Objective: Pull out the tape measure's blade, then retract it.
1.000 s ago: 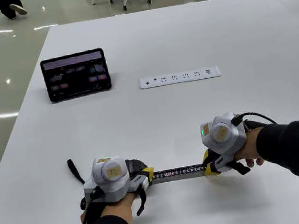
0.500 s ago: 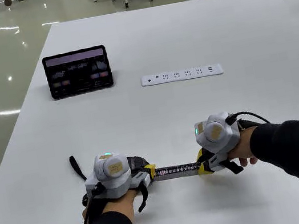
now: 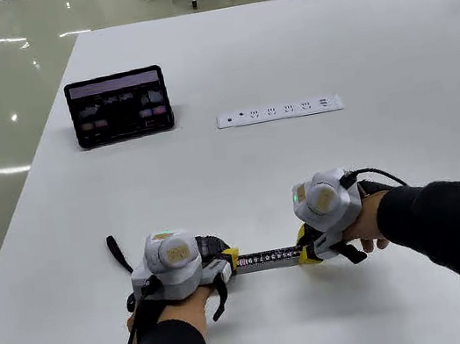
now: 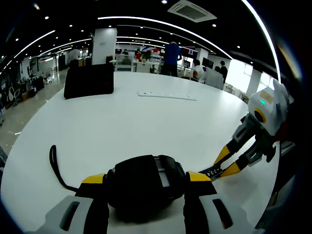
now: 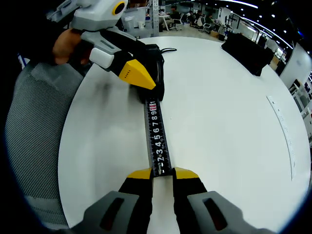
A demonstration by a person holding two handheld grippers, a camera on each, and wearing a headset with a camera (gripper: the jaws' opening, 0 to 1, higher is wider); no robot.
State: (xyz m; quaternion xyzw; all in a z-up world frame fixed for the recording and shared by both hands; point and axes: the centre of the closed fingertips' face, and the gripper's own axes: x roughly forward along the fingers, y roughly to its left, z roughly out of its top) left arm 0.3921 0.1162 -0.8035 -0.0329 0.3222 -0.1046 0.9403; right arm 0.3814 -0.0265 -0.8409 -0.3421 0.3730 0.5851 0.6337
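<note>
**Short blade out, held only by a pinch at its tip**

The tape measure [image 4: 146,190] sits near the worktop's [image 3: 323,40] near-left corner. My left gripper [image 4: 146,178] has its jaws spread wide around the black case and clamped on it. A short length of blade [image 5: 157,131] lies flat along the worktop toward my right gripper [image 5: 163,173], whose jaws are nearly together on the blade's end.

The risk, as I judge it, is that pinch. Thin steel gives little to hold, and if it slips the spring would whip the blade back into the case. Pulling off the blade's line could kink it or turn the rounded case in my left gripper.

The wrist strap [image 3: 117,254] trails toward the left edge and might snag. The tablet [image 3: 119,106] near the far-left edge and the power strip [image 3: 280,111] mid-worktop are well apart from the blade, and nothing blocks its path.
</note>
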